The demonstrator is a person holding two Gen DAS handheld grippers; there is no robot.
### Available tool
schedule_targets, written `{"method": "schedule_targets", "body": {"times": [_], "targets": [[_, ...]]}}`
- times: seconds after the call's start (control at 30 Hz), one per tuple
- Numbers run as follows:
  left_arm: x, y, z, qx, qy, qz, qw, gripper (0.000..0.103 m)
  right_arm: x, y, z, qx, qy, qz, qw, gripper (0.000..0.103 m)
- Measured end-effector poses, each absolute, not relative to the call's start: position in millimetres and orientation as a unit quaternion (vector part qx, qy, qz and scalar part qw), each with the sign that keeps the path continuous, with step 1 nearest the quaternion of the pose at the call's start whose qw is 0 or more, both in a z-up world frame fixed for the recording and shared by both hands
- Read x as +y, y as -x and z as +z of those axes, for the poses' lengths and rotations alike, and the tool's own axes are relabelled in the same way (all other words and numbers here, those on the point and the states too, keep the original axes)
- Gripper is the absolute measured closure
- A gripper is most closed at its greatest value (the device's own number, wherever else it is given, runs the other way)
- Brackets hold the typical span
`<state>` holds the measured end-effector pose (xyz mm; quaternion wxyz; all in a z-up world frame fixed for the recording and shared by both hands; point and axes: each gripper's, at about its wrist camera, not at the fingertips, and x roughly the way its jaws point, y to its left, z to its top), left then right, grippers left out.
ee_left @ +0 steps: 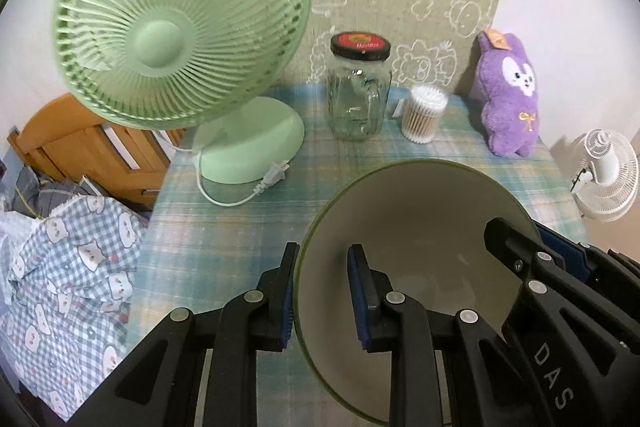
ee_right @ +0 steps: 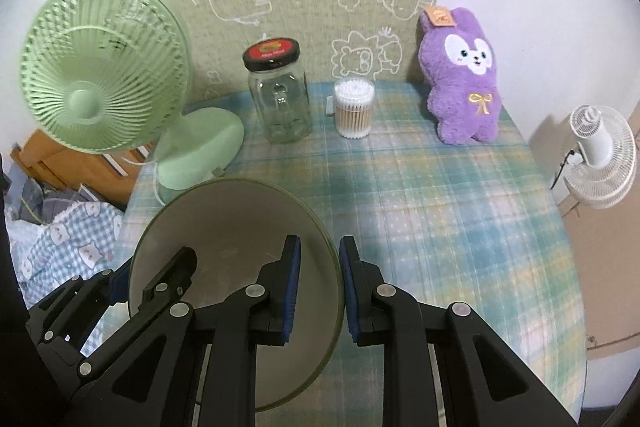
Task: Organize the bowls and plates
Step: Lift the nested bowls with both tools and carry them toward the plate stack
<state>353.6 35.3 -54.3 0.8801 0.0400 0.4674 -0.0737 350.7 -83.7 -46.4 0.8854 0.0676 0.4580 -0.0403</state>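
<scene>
Worktop [ee_right: 460,227] under a blue-green plaid cloth is seen carrying, along its far edge, a green desk fan [ee_right: 104,67], a purple plush rabbit [ee_right: 464,79], a clear glass jar [ee_right: 280,99] with a black-and-red lid, and a tub of cotton swabs [ee_right: 354,109]; its near part is bare. A cream bowl [ee_left: 408,267] with a dark green rim is held tilted above that near part, between the two tools, and appears to be clear of the cloth. Its rim is pinched on one side by the left gripper [ee_left: 324,299] and on the opposite side by the right gripper [ee_right: 320,291]; in each case the jaws are nearly pressed together, with only the bowl wall between the blue pads. The step in hand is judged to be the two-handed carrying of this bowl toward wherever the dishes are to be gathered. The next move would call for both grips to be kept matched and level so the rim is not twisted, and for a landing spot to be found. No plates, other bowls or rack are in either view, so the destination cannot be told. The bowl's underside and nearest rim are cut off by the frame and hidden behind the gripper bodies, and a white fan [ee_right: 600,163] beyond the worktop is distorted at the edge.
</scene>
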Motion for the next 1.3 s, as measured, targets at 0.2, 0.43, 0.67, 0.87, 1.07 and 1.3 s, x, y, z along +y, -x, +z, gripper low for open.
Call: {"method": "schedule_targets", "body": {"times": [0.2, 0.43, 0.67, 0.87, 1.07, 1.3], "targets": [[47, -322, -32, 0.455, -0.039, -0.082, 0.886, 0.081, -73, -315, -24, 0.446, -0.070, -0.048, 0.891, 0.079], [62, -284, -17, 0.447, -0.043, -0.091, 0.889, 0.081, -57, -269, -8, 0.439, -0.074, -0.057, 0.894, 0.079], [76, -249, -19, 0.454, -0.051, -0.095, 0.885, 0.081, -42, -228, -12, 0.445, -0.074, -0.058, 0.890, 0.079], [84, -223, -32, 0.465, -0.058, -0.099, 0.878, 0.081, -34, -200, -28, 0.457, -0.082, -0.062, 0.883, 0.079], [92, -208, -51, 0.484, -0.057, -0.101, 0.867, 0.081, -30, -184, -49, 0.477, -0.084, -0.065, 0.873, 0.079], [95, -200, -71, 0.503, -0.054, -0.105, 0.856, 0.081, -28, -176, -69, 0.496, -0.082, -0.070, 0.862, 0.079]]}}
